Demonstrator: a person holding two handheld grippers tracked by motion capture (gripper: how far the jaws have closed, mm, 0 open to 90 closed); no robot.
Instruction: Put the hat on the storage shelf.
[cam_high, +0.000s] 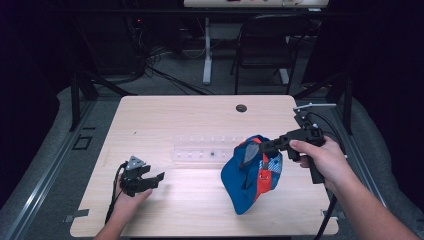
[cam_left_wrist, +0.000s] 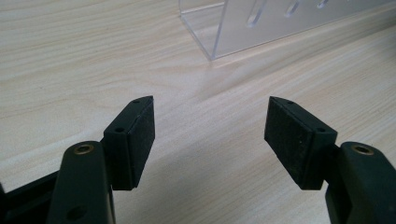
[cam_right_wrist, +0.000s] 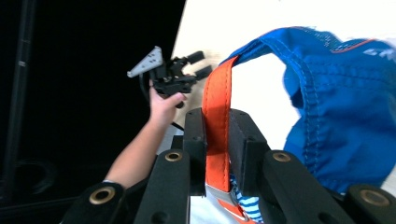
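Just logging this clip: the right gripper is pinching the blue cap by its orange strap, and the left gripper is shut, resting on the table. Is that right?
Not quite. The left gripper is open, jaws wide apart over bare table, as the left gripper view shows. The rest holds: the right gripper pinches the blue cap by its orange strap.

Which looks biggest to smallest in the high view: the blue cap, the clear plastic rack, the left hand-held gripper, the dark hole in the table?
1. Blue cap, though lifted toward the camera, which may enlarge it.
2. Clear plastic rack: longer than the cap but thin and faint, so the order is unsure.
3. Left hand-held gripper.
4. Dark hole, clearly smallest.
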